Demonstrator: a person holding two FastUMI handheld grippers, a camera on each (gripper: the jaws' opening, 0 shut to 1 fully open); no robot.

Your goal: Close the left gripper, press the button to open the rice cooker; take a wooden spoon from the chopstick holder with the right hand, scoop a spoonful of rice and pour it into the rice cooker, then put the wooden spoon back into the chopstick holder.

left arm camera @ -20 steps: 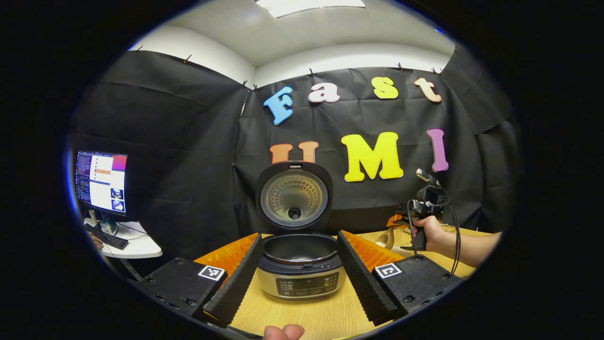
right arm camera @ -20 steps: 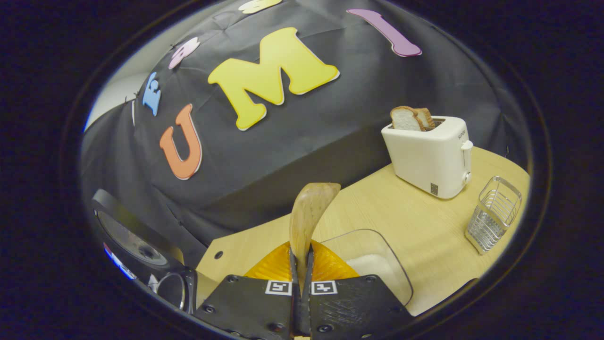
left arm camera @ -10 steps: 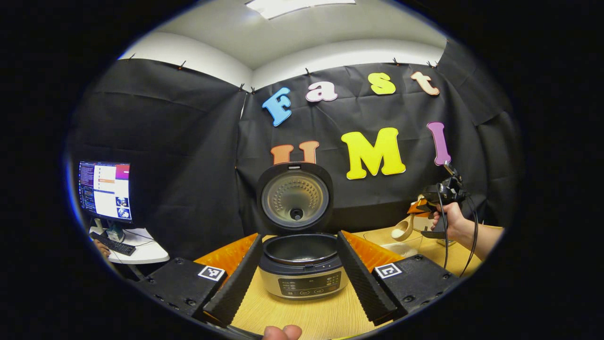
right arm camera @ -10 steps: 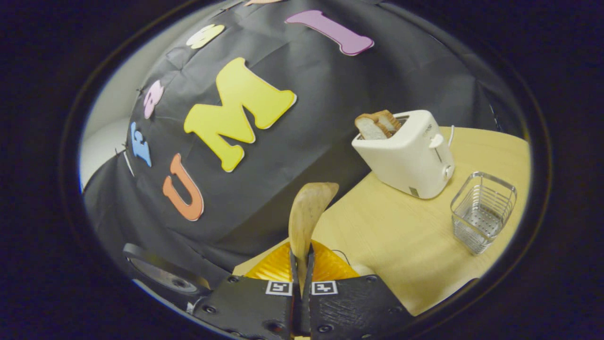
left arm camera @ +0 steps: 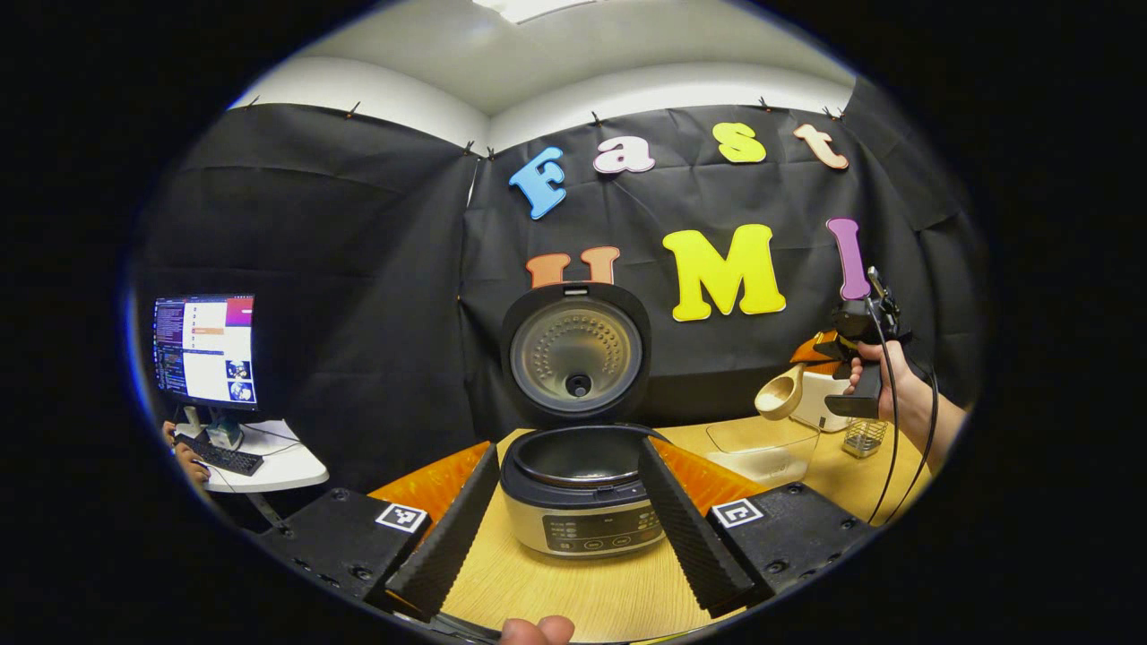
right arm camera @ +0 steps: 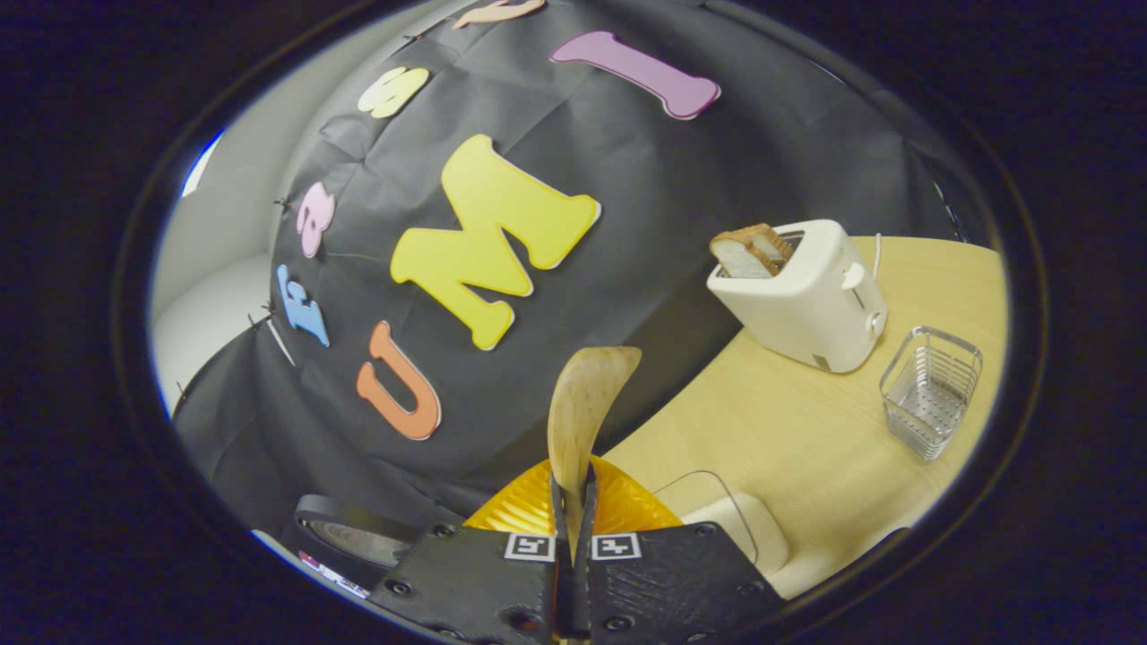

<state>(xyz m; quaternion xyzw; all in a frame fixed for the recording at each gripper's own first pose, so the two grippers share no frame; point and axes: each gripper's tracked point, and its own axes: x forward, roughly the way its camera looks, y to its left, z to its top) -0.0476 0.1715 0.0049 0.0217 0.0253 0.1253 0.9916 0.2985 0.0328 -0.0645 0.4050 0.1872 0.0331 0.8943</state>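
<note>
Matt wooden spoon (right arm camera: 587, 399), glossy plastic toaster (right arm camera: 806, 300), wire-metal chopstick holder (right arm camera: 932, 391), pale wood-grain table (right arm camera: 789, 430)

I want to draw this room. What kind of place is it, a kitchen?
Probably a pretend kitchen in a recording booth: a rice cooker and toaster sit on a wooden table, but black cloth hangs behind.

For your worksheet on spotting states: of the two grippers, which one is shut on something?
The right gripper: both fingers clamp the wooden spoon. The left gripper is open, its fingers framing the rice cooker.
</note>
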